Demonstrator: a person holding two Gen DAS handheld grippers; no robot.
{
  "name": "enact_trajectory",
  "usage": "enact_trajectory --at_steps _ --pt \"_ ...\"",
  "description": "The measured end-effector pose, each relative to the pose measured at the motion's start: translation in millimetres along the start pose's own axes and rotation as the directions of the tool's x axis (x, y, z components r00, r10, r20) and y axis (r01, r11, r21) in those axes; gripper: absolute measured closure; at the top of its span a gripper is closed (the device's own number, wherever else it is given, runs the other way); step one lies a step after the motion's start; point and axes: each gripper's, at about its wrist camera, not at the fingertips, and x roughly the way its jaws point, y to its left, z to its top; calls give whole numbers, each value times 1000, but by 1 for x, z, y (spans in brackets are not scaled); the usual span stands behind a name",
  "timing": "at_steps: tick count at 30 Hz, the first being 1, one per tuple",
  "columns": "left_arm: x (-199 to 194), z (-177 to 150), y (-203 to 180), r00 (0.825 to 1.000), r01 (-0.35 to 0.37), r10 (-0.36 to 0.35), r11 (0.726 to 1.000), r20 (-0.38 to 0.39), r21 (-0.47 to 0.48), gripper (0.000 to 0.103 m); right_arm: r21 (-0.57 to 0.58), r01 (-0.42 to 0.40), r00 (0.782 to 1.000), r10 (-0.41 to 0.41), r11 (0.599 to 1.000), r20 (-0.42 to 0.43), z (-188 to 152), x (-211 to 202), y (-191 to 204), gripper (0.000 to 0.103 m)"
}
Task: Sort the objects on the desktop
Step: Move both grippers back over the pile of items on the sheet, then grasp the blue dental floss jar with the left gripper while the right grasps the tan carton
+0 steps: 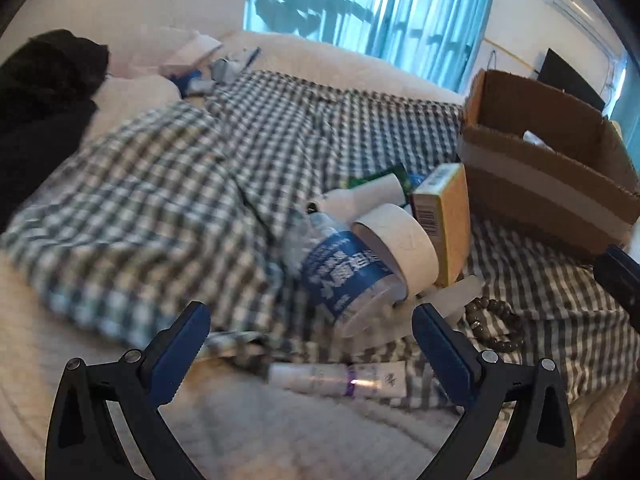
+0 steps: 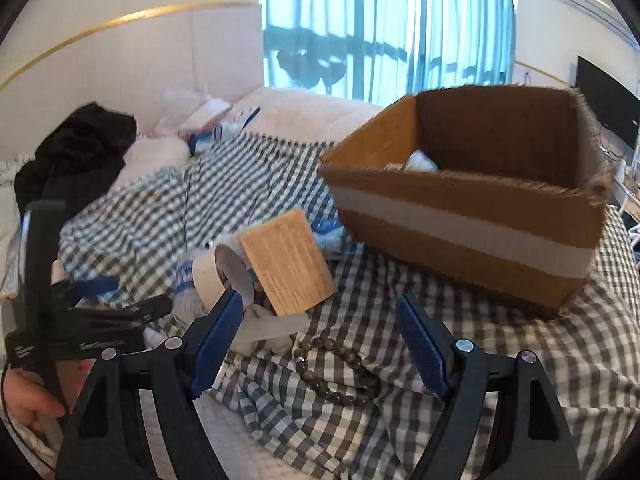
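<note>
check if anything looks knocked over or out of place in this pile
Yes. The clear plastic bottle with a blue label lies on its side on the checked cloth, with a roll of beige tape leaning on it. The yellow cardboard packet is propped at a tilt.

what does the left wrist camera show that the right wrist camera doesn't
Only the left wrist view shows the white tube lying just ahead of the open left hand-held gripper, and the blue label of the plastic bottle in full.

Only the right wrist view shows the person's hand at the lower left, and white items down inside the cardboard box.

Both show that box, the tape roll, the tan carton, the bead bracelet and the checked cloth. The right hand-held gripper is open and empty.
</note>
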Motion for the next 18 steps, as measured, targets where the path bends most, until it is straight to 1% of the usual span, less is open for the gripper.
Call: enact_trajectory --at_steps 2,4,6,8,10,13,15,17,18 --pt "16 0 -6 1000 -16 16 1000 -14 18 0 -10 3 1000 -4 1000 -21 -3 11 2 24" --pt "30 1 -6 999 -18 18 1000 -46 2 0 -18 0 1000 0 1000 -30 -5 18 3 24" --pt "41 5 -3 998 15 -17 999 -61 -44 0 -25 -1 999 0 1000 -37 -5 25 3 24" --pt "46 8 2 997 63 -67 992 -40 -105 0 -24 -8 999 7 1000 -34 -5 28 3 24" --pt "54 12 2 996 66 -73 989 -47 -131 0 -12 -24 999 23 1000 -33 -5 31 2 24" --pt "73 19 -3 992 86 -98 987 -78 -139 0 -9 -27 999 27 1000 -38 -5 36 1 24" --pt "85 20 -10 990 78 -92 989 -108 -124 0 -10 -26 999 26 1000 -44 -6 38 1 24" --pt "94 19 -16 989 63 -75 994 -130 -91 2 -10 -22 999 22 1000 -49 -7 41 1 24" --pt "93 18 -17 989 75 -85 993 -122 -86 5 -9 -21 998 21 1000 -52 -7 42 1 24"
